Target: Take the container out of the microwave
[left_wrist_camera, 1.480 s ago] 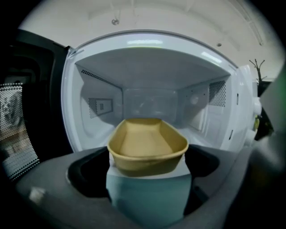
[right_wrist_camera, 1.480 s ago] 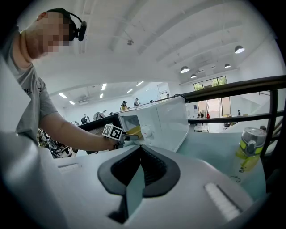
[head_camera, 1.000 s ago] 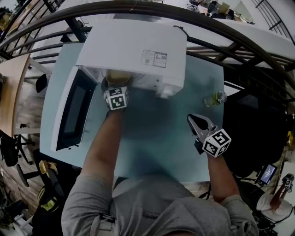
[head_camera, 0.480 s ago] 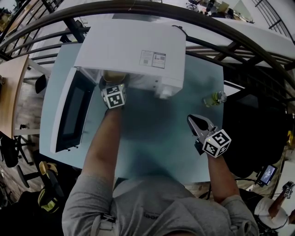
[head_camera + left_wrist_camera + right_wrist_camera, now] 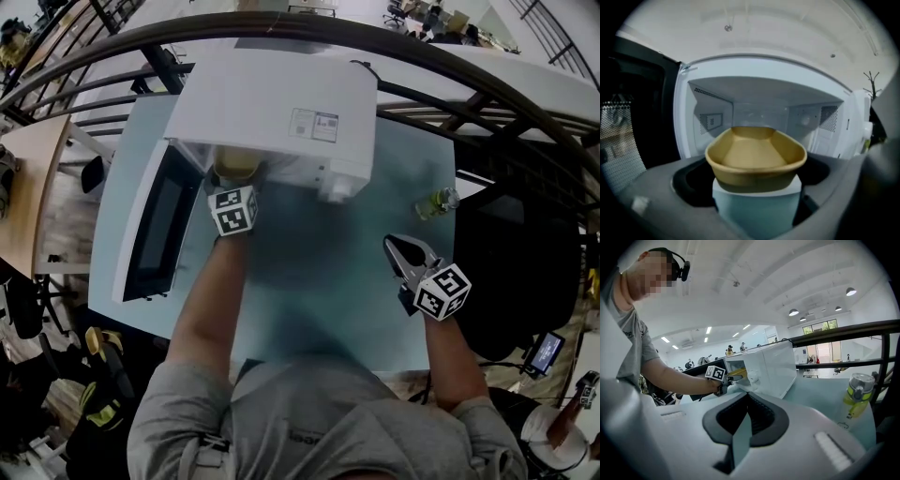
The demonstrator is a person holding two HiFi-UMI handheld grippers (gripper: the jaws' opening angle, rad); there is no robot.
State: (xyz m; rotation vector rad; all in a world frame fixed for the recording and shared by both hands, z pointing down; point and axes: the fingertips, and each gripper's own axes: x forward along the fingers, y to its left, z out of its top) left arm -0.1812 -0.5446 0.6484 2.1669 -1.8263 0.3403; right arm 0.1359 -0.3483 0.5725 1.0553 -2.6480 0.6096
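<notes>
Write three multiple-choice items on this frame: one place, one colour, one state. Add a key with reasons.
1. Where is the container? A on top of the microwave; B at the microwave's open mouth; C behind the microwave.
2. What colour is the container? A blue; B red; C yellow-brown.
3. How is the microwave's door? A shut; B swung open; C taken off.
Key: 1 B, the left gripper view shows it at the cavity's front edge. 2 C, both gripper views show it yellow-brown. 3 B, the head view shows the door swung out to the left of the cavity.
</notes>
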